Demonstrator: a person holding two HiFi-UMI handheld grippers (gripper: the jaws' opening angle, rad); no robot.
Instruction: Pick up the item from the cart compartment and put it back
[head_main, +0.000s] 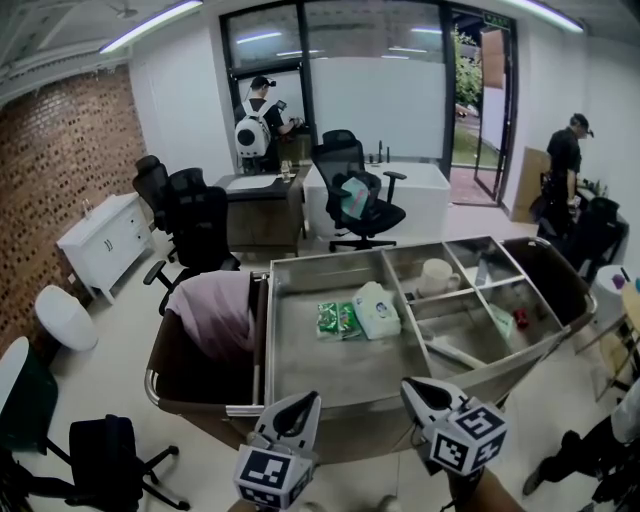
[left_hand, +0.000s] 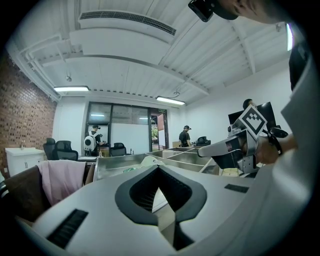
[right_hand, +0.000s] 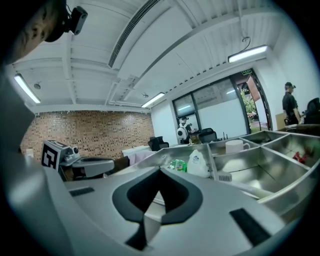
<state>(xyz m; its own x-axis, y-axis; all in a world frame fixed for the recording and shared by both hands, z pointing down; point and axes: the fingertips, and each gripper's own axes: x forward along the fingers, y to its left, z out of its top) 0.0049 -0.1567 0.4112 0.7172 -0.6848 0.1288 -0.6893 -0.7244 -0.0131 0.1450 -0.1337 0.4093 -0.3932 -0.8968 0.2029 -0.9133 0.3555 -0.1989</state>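
Observation:
A steel cart (head_main: 300, 268) with several compartments stands in front of me. Its large compartment holds a green packet (head_main: 338, 319) and a white tissue pack (head_main: 377, 309). A white mug (head_main: 436, 276) sits in a smaller compartment, and a small red item (head_main: 520, 318) lies in another. My left gripper (head_main: 303, 402) and right gripper (head_main: 414, 389) hover side by side at the cart's near edge, both shut and empty. In the left gripper view the left gripper (left_hand: 159, 171) points over the cart. In the right gripper view the right gripper (right_hand: 160, 173) faces the packet (right_hand: 178, 165) and the tissue pack (right_hand: 198, 163).
A pink cloth (head_main: 215, 310) drapes over the brown bag at the cart's left end. Another brown bag (head_main: 558, 280) hangs at the right end. Black office chairs (head_main: 195, 225) and desks stand behind, with two people at the back. A white cabinet (head_main: 100, 240) lines the brick wall.

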